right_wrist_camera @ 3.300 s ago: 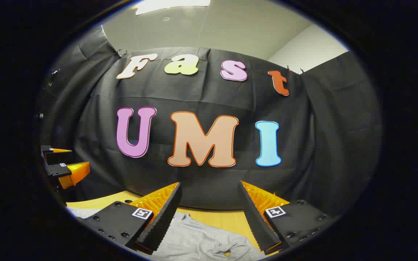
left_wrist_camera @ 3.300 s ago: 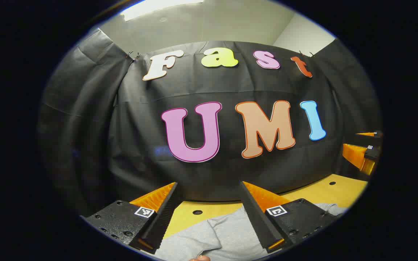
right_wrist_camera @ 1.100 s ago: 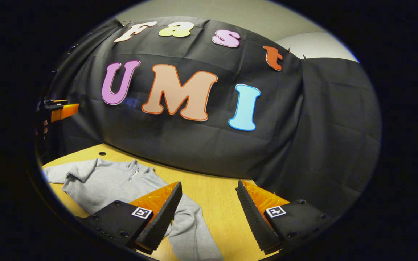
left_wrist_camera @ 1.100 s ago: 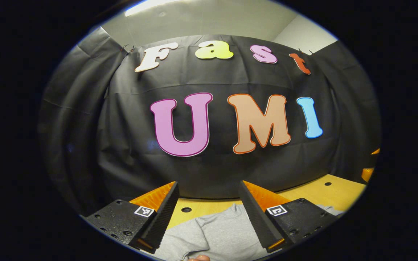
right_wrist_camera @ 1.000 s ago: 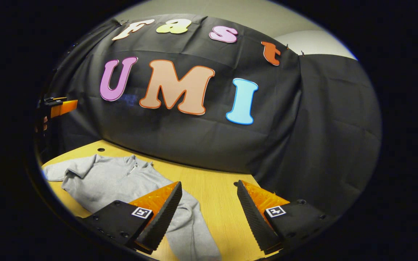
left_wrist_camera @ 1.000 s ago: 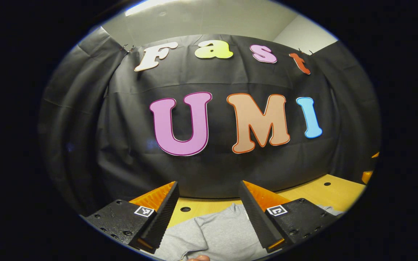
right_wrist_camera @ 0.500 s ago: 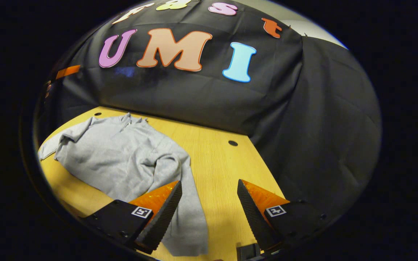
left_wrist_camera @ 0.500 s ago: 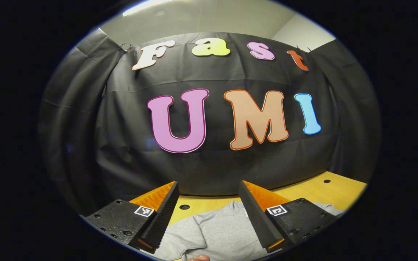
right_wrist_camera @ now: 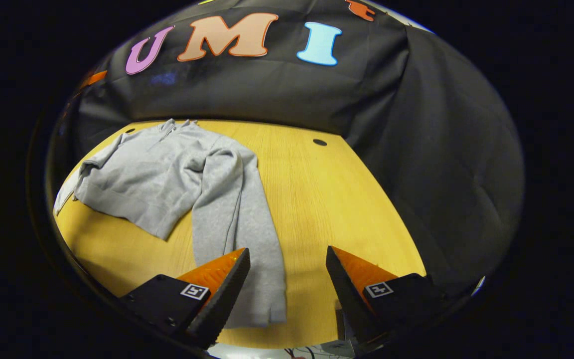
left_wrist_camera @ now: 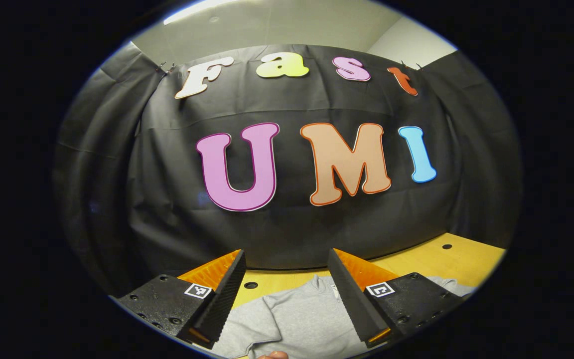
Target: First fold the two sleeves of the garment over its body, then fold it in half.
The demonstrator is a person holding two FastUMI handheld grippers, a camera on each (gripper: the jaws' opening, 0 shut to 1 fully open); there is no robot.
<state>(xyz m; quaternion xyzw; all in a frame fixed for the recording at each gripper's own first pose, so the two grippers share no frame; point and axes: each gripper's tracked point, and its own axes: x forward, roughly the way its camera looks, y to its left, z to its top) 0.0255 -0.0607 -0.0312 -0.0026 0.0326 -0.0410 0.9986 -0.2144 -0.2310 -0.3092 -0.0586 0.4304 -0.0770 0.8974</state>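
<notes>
Now our right gripper has tipped down and forward: half a second back its view took in mostly the booth wall with the garment low at the left, and now we look over the whole table, with a sleeve running down toward us and ending just ahead of its left finger. We read that as lining up to take this sleeve near its cuff for the first fold. Its jaws stand wide apart with nothing between them.

Our left gripper has barely shifted; it hovers level, jaws likewise spread and empty, with the garment lying below and between its fingers, collar end away from us.

The garment is a grey sweatshirt, soft and slightly rumpled, lying flat on the table ahead and left of the right gripper. Its collar points toward the wall. The near sleeve lies straight alongside the body, not yet folded over it. The far sleeve sticks out at the left edge, partly cut off.
</notes>
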